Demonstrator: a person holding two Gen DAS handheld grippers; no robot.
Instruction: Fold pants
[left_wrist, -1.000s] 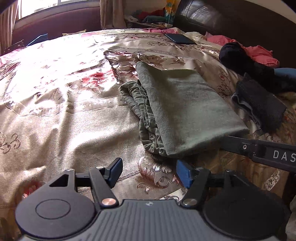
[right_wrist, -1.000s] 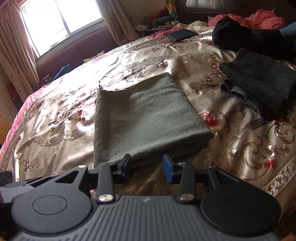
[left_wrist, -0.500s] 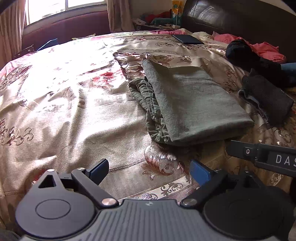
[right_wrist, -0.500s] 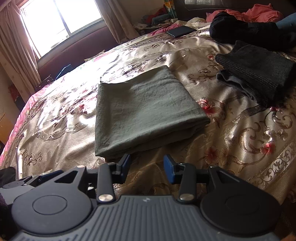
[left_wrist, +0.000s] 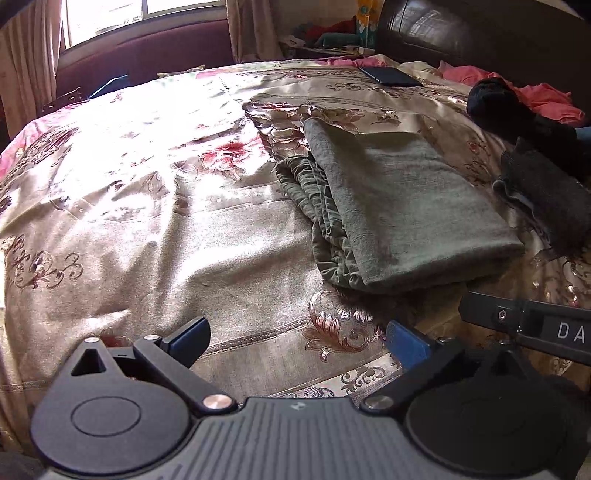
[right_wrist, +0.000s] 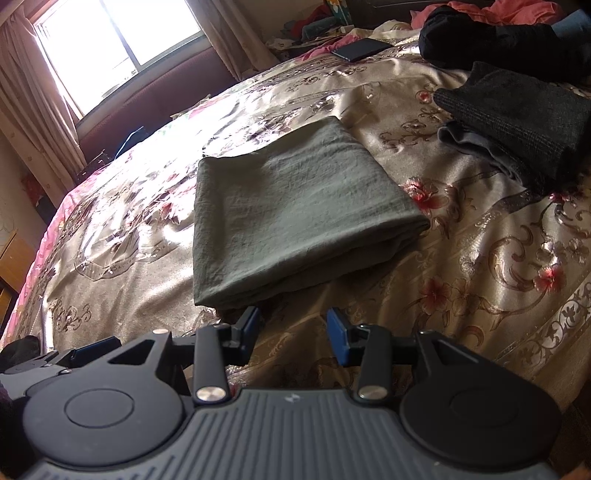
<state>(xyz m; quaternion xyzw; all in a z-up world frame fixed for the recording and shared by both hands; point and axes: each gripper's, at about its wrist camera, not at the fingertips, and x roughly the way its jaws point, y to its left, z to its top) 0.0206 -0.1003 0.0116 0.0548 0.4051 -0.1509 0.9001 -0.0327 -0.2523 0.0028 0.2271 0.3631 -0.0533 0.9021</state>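
Note:
The olive-green pants (left_wrist: 402, 206) lie folded in a flat rectangle on the floral bedspread (left_wrist: 147, 206), with the gathered waistband bunched along their left edge. They also show in the right wrist view (right_wrist: 295, 218). My left gripper (left_wrist: 297, 341) is open wide and empty, held above the bedspread short of the pants' near-left corner. My right gripper (right_wrist: 293, 326) is open and empty, just short of the pants' near edge. Part of the right gripper (left_wrist: 528, 325) shows at the right of the left wrist view.
A folded dark grey garment (right_wrist: 517, 122) lies to the right of the pants. Black clothing (right_wrist: 491, 33) and pink clothing (left_wrist: 546, 99) are piled behind it. A dark phone (left_wrist: 391, 75) lies at the far side. A window (right_wrist: 122, 37) and curtains are beyond the bed.
My left gripper has opened wider and drawn back from the pants. My right gripper has drawn back a little and stays open. The pants have not moved.

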